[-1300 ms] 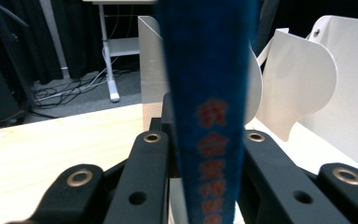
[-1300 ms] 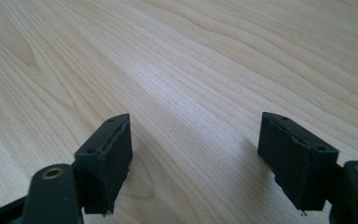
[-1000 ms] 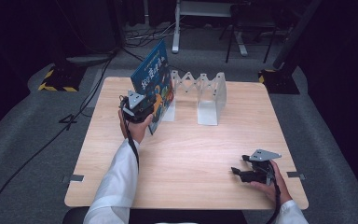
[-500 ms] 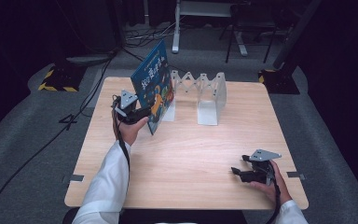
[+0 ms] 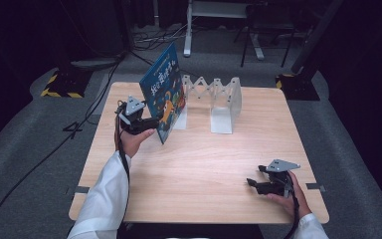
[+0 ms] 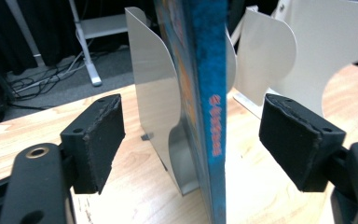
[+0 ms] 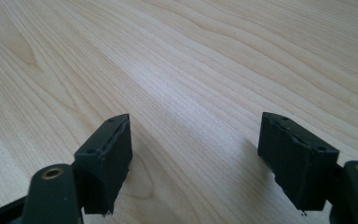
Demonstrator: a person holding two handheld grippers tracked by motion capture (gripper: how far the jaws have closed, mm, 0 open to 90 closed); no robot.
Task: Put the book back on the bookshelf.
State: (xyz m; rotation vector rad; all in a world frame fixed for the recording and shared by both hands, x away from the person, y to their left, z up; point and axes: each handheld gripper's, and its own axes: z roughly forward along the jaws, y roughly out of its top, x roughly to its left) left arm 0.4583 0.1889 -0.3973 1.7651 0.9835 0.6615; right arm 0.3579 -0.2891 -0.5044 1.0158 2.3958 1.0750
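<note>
A blue picture book (image 5: 164, 97) stands on edge, leaning against the left end plate of a white metal book rack (image 5: 214, 99). My left gripper (image 5: 151, 123) sits just left of the book, and its jaws have just been opening. In the left gripper view the book's blue spine (image 6: 212, 107) stands between the two black pads (image 6: 98, 140) with clear gaps on both sides, nothing pressing it. My right gripper (image 5: 252, 184) rests near the table's front right corner; its jaws stand apart over bare wood (image 7: 191, 84) in the right gripper view.
The wooden table (image 5: 199, 164) has wide free room in the middle and front. Several white rack dividers (image 6: 303, 51) rise behind the book. Beyond the table lie cables and a desk frame (image 5: 214, 20) on the grey floor.
My left gripper has let go of the book and drawn back to the left, away from it. The book stays leaning on the rack. The right gripper has not moved.
</note>
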